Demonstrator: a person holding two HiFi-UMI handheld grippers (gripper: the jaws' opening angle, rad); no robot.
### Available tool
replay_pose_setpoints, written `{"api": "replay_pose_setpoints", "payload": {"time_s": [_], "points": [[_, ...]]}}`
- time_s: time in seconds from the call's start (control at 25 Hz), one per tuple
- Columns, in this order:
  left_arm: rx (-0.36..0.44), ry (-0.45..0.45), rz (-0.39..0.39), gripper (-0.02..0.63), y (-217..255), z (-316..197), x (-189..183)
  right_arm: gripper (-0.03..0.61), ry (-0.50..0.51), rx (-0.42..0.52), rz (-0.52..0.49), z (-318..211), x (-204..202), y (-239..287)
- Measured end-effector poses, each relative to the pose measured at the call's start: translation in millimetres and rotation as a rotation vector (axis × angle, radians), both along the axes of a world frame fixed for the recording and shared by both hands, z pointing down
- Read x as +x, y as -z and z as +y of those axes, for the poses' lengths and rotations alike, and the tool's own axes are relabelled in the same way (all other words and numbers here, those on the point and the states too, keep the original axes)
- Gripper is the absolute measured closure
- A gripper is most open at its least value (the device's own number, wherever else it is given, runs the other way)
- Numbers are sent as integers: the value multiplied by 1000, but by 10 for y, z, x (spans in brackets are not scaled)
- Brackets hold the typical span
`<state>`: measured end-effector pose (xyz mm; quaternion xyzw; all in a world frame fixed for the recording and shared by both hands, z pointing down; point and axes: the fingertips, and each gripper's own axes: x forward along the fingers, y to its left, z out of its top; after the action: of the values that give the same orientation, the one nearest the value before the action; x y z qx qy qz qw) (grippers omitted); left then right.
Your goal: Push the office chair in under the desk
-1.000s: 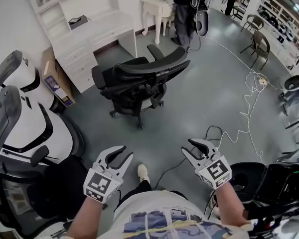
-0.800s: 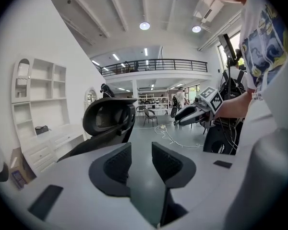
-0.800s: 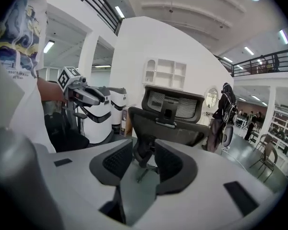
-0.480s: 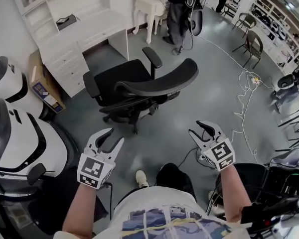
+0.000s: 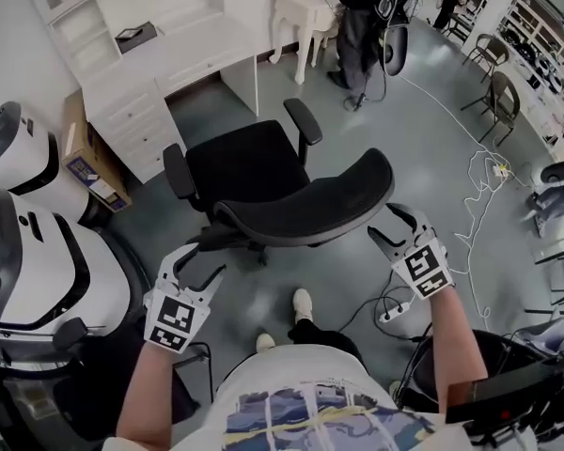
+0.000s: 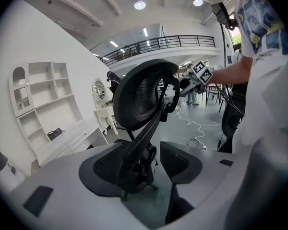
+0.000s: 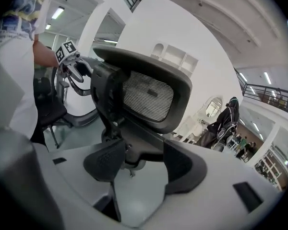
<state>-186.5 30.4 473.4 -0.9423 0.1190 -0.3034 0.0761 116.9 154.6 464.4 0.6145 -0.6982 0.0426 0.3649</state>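
— Where is the office chair (image 5: 254, 167)?

— In the middle of the head view, on the grey floor (image 5: 376, 111). It faces the white desk (image 5: 183, 50) in the upper left. It stands out in front of the kneehole (image 5: 211, 97), not under it.

— And the grippers?

— One is at each end of the curved backrest (image 5: 310, 212). The left gripper (image 5: 199, 261) is at lower left, just beside the backrest's left end. The right gripper (image 5: 395, 229) is at centre right, just below its right end.

— Are they holding it?

— No. Both pairs of jaws are opening and stand wide. In the left gripper view the backrest, seen edge-on, lines up with the gap ahead of the pads, but neither pad presses on it. In the right gripper view the mesh back fills the space beyond the gap, and those pads are free as well.

— Anything else close by?

— Two white chairs (image 5: 38, 252) stand along the left edge, and a cardboard box (image 5: 86, 153) sits beside the desk. A white cable (image 5: 470, 205) trails across the floor at right. A person (image 5: 357, 22) in dark clothes stands at the top.
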Motion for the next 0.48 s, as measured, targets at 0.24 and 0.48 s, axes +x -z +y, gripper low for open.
{"api": "replay_pose_setpoints", "payload": {"time_s": [0.24, 0.48], "points": [[43, -22, -143, 345, -214, -125, 152, 295, 143, -71, 139, -449, 468, -228], [71, -11, -302, 345, -427, -240, 248, 282, 313, -166, 256, -695, 681, -532]]}}
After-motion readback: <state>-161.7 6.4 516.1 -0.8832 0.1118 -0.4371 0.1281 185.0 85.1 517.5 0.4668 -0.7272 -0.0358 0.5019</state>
